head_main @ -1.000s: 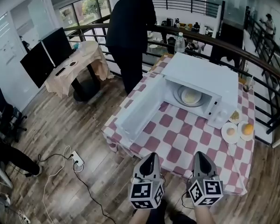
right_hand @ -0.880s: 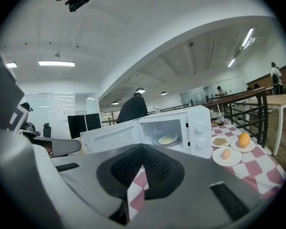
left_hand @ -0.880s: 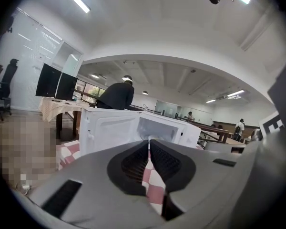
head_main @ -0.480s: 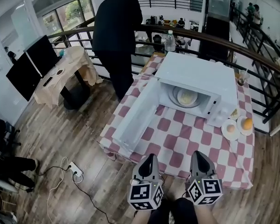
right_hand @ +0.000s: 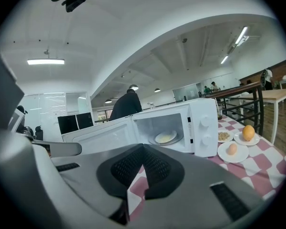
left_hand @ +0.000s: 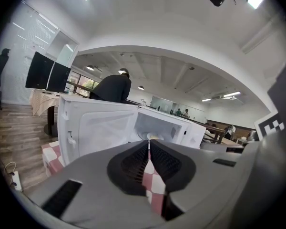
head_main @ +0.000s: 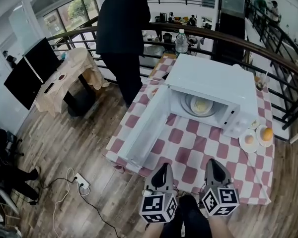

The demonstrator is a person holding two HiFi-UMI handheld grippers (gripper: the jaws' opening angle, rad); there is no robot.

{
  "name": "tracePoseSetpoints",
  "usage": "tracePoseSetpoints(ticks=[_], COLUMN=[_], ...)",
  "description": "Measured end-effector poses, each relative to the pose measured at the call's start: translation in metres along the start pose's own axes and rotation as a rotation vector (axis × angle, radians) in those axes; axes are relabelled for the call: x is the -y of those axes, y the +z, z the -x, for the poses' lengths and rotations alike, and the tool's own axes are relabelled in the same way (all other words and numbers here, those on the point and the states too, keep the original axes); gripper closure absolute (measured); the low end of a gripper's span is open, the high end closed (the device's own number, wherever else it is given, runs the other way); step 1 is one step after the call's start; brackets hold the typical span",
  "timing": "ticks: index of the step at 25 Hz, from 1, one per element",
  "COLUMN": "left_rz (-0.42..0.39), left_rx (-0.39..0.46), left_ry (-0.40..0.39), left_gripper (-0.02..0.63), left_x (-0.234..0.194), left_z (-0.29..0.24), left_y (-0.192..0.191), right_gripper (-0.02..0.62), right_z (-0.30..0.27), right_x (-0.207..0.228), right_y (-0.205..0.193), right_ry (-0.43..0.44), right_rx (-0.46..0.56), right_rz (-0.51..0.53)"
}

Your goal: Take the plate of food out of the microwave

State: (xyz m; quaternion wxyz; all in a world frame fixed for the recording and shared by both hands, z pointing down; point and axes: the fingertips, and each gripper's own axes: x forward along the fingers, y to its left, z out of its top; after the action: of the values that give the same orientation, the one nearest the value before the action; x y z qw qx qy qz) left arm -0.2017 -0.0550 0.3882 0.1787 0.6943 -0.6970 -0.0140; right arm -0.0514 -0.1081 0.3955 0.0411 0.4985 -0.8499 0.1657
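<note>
Plate of food sits inside the open microwave.
Left gripper and right gripper hover at the checked table's near edge, jaws closed, empty; beside the microwave, small plates hold an egg and an orange.

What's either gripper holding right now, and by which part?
Nothing. The left gripper and right gripper both have their jaws shut and empty; the plate of food sits inside the open microwave.

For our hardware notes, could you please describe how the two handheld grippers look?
The left gripper and right gripper match: tapering grey bodies, black ribbed pads, each carrying a white cube printed with black square markers.
</note>
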Motion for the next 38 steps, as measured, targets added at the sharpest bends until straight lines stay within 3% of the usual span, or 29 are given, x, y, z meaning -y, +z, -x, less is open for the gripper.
tracePoseSetpoints(ticks=[26, 38], left_rz=[-0.039, -0.025], left_rx=[-0.045, -0.103], left_ry=[0.067, 0.009], left_gripper=[0.586, 0.586], left_x=[0.011, 0.010], left_z=[-0.154, -0.194], left_y=[0.016, 0.009], right_gripper=[0.604, 0.604], right_z=[-0.130, -0.158], right_x=[0.076, 0.098], right_y=[0.038, 0.030], right_ry=[0.093, 0.053], right_rx=[-0.037, -0.055], right_rz=[-0.054, -0.077])
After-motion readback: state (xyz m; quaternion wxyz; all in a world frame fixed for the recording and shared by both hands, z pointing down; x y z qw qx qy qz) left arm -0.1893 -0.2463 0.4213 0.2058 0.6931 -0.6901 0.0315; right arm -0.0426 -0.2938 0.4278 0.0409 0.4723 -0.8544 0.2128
